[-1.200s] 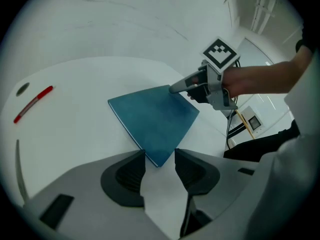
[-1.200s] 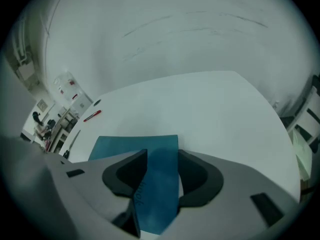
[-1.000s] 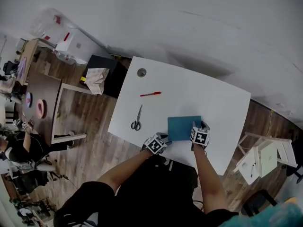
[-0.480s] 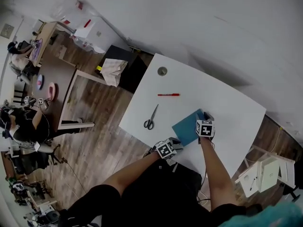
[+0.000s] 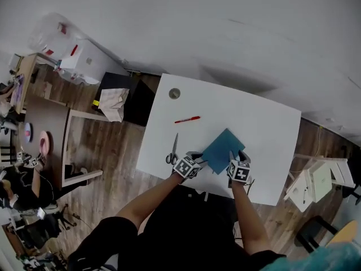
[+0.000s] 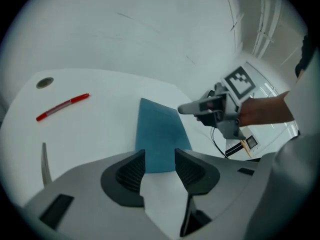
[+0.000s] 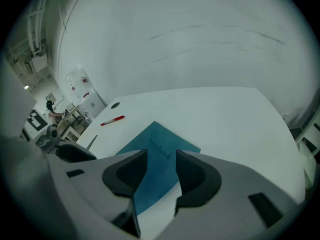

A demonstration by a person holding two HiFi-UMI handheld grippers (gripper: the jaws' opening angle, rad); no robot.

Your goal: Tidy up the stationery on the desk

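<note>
Notebook (image 5: 223, 149), teal, lies flat on the white desk (image 5: 271, 123) close to the front edge, turned corner-on to the person. Left gripper (image 6: 160, 156) sits at the notebook's near left side with its jaws parted a moderate gap. The cover's near edge shows between them, and nothing is clamped. Right gripper (image 7: 161, 156) sits at the near right side, jaws likewise parted. A corner of the cover, printed "notebook", runs into the gap between the jaws, and they are not closed on it. Scissors (image 5: 171, 152) lie just left of the left gripper, near the desk's left edge. Red pen (image 5: 187, 119) lies farther back, apart from the notebook. Small grey round disc (image 5: 175, 94) sits near the far left corner.
</note>
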